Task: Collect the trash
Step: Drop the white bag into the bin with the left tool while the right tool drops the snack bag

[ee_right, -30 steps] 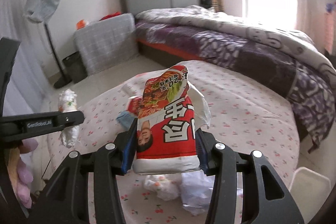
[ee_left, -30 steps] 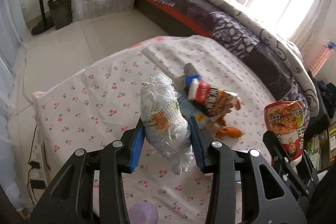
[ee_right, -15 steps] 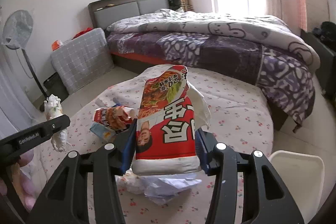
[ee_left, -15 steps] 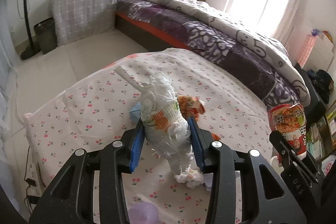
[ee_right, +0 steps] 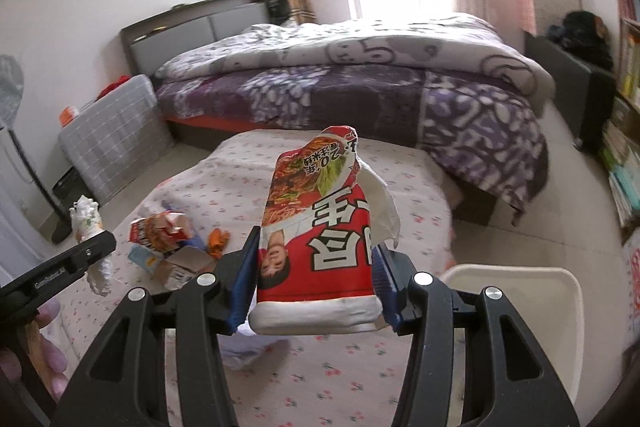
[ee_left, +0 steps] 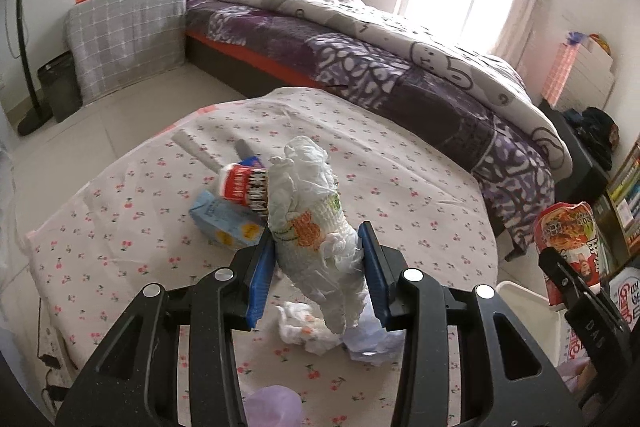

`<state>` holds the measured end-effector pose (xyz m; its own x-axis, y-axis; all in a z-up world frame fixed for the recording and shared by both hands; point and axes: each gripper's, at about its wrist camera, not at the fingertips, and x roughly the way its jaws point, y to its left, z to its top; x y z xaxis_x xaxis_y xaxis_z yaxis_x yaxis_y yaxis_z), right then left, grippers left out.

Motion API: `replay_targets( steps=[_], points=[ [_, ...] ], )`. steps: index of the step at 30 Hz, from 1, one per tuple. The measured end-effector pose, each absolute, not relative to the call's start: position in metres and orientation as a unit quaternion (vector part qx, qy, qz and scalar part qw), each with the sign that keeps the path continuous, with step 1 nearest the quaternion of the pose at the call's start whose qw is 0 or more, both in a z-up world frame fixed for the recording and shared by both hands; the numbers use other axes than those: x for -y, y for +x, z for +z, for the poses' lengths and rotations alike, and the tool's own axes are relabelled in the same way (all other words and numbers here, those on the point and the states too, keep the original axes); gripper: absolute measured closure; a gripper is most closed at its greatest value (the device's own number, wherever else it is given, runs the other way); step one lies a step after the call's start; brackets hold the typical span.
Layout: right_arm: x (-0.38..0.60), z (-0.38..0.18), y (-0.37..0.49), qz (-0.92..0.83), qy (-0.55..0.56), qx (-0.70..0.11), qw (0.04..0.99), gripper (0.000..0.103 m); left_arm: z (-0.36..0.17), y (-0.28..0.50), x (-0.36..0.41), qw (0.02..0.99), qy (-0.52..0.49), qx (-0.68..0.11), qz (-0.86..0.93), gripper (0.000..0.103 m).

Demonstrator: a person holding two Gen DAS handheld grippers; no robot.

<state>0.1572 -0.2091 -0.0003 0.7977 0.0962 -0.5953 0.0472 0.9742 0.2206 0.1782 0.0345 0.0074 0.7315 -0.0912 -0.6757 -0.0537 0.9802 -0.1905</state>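
Note:
My left gripper (ee_left: 316,247) is shut on a crumpled white plastic wrapper (ee_left: 308,211) with orange and green print, held above the floral-cloth table (ee_left: 400,187). My right gripper (ee_right: 316,267) is shut on a squashed red instant-noodle cup (ee_right: 320,227), which stands upright between the blue pads (ee_right: 244,275). From the left wrist view the cup (ee_left: 568,239) shows at the far right. In the right wrist view the wrapper (ee_right: 86,217) hangs at the left. A red-and-white carton (ee_left: 240,185), a blue box (ee_left: 220,217) and crumpled tissues (ee_left: 308,323) lie on the table.
A white bin (ee_right: 512,279) stands at the table's right edge, just right of the noodle cup. A bed with a purple quilt (ee_left: 400,47) lies beyond the table. A fan stand and a dark bin (ee_left: 56,87) are on the floor at the left.
Both grippers have carried their trash rightward across the table. The white bin has come into view at the right, and the table litter has slid left in the right wrist view.

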Motion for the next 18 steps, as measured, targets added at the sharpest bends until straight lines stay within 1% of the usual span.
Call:
replay_targets(
  steps=[5,9,17,18],
  points=[
    [0.249,-0.006,0.151,-0.024,0.154,-0.332,0.93,0.052,0.006,0.176,-0.01,0.926,-0.083,-0.366,-0.034,0.064],
    [0.27,-0.006,0.143,-0.055,0.16,-0.331,0.928,0.051,0.005,0.174,0.012,0.927,-0.067,-0.365,-0.055,0.064],
    [0.304,-0.003,0.122,-0.105,0.16,-0.322,0.927,0.044,0.002,0.167,0.07,0.924,-0.038,-0.364,-0.112,0.064],
    [0.309,-0.003,0.119,-0.112,0.16,-0.321,0.927,0.042,0.002,0.166,0.078,0.923,-0.035,-0.364,-0.12,0.064]
  ],
)
